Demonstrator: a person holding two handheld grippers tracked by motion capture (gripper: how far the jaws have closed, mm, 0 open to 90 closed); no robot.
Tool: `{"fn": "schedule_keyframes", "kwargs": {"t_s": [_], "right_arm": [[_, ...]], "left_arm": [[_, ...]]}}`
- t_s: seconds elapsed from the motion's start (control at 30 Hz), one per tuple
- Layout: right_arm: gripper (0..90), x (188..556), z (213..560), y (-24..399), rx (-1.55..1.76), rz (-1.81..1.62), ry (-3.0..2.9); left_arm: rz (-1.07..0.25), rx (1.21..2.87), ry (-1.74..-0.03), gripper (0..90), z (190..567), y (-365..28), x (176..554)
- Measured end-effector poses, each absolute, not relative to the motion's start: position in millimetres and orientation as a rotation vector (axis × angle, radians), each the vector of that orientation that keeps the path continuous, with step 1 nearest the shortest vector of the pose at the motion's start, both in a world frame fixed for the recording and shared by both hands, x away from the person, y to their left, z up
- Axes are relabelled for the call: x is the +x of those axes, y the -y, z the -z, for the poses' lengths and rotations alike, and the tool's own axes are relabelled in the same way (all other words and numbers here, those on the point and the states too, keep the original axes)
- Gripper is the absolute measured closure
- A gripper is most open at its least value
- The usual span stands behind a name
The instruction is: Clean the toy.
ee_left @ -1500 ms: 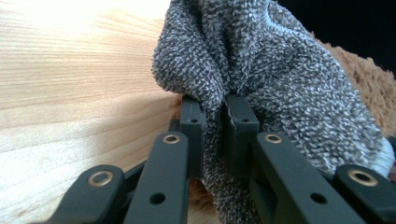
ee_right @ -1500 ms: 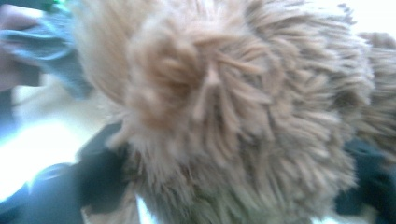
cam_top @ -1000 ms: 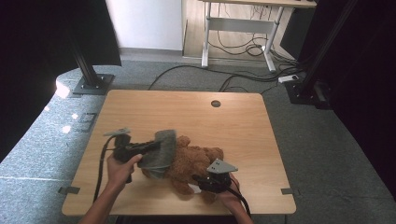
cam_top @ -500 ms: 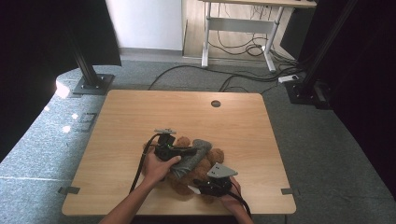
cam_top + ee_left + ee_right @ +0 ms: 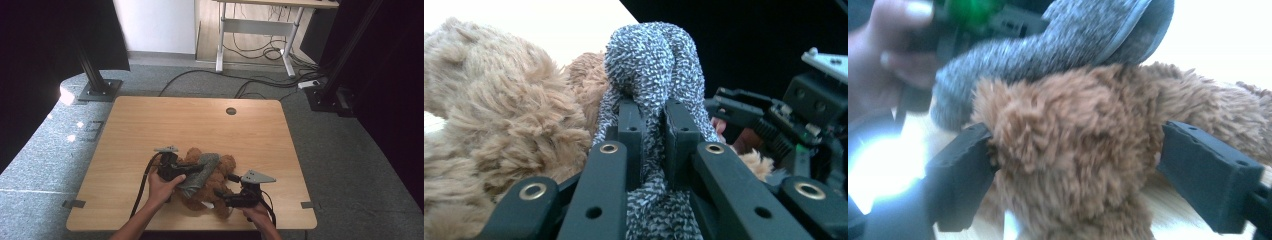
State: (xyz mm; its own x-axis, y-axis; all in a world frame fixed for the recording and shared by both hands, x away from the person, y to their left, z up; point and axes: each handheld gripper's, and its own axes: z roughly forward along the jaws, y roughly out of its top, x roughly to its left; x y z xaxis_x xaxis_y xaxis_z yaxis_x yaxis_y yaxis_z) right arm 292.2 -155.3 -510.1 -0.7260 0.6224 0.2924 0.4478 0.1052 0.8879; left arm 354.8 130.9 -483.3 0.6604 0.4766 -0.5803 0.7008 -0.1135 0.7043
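Observation:
A brown plush teddy bear [image 5: 217, 182] lies near the front edge of the wooden table [image 5: 150, 125]. My left gripper [image 5: 195, 169] is shut on a grey knitted sock [image 5: 202, 172] and holds it across the bear's upper side. In the left gripper view the sock [image 5: 651, 65] bulges past the pinching jaws, and the bear's fur [image 5: 499, 110] is to the left. My right gripper [image 5: 222, 196] points left at the bear from the front right. Its jaws have just been opening and now stand wide on either side of a furry part of the bear [image 5: 1078, 150], under the sock [image 5: 1058, 45].
The person's left hand [image 5: 893, 45] and its gripper are close behind the bear in the right gripper view. A round cable hole [image 5: 230, 111] sits at the table's far edge. Black stand bases [image 5: 97, 90] and floor cables [image 5: 260, 82] lie beyond the table.
My left gripper has carried the sock to the right and slightly down, from beside the bear's left side onto the bear. The right hand has stayed at the bear's front right.

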Motion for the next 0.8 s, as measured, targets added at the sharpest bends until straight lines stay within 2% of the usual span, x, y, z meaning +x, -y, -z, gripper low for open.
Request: {"fn": "schedule_keyframes", "kwargs": {"t_s": [0.17,0.3,0.37,0.43,0.47,0.5,0.57,0.8], "right_arm": [[14.2,301.1,509.5,147.6,1.155,-1.751,-2.209],[14.8,313.6,518.1,125.1,1.237,-1.640,-2.338],[20.2,312.9,519.6,120.3,1.213,-1.617,-2.342],[30.3,311.6,518.8,118.7,1.191,-1.590,-2.349],[30.3,311.6,518.8,118.7,1.191,-1.590,-2.349],[39.4,309.7,519.3,117.2,1.171,-1.572,-2.352],[45.5,308.4,519.6,116.2,1.160,-1.562,-2.345],[54.5,305.1,517.6,112.5,1.078,-1.495,-2.295]], "left_arm": [[0.244,1.762,-0.944,80.3,483.4,-131.6,353.3],[0.245,1.767,-0.944,80.2,483.3,-132.1,353.1],[0.242,1.769,-0.945,80.3,483.4,-133.7,353.0],[0.250,1.763,-0.948,80.3,483.9,-134.8,352.8],[0.250,1.763,-0.948,80.3,483.9,-134.8,352.8],[0.247,1.763,-0.949,80.2,484.1,-134.6,352.4],[0.242,1.762,-0.949,80.2,483.5,-134.2,352.1],[0.228,1.761,-0.956,80.1,481.4,-132.3,358.3]]}}
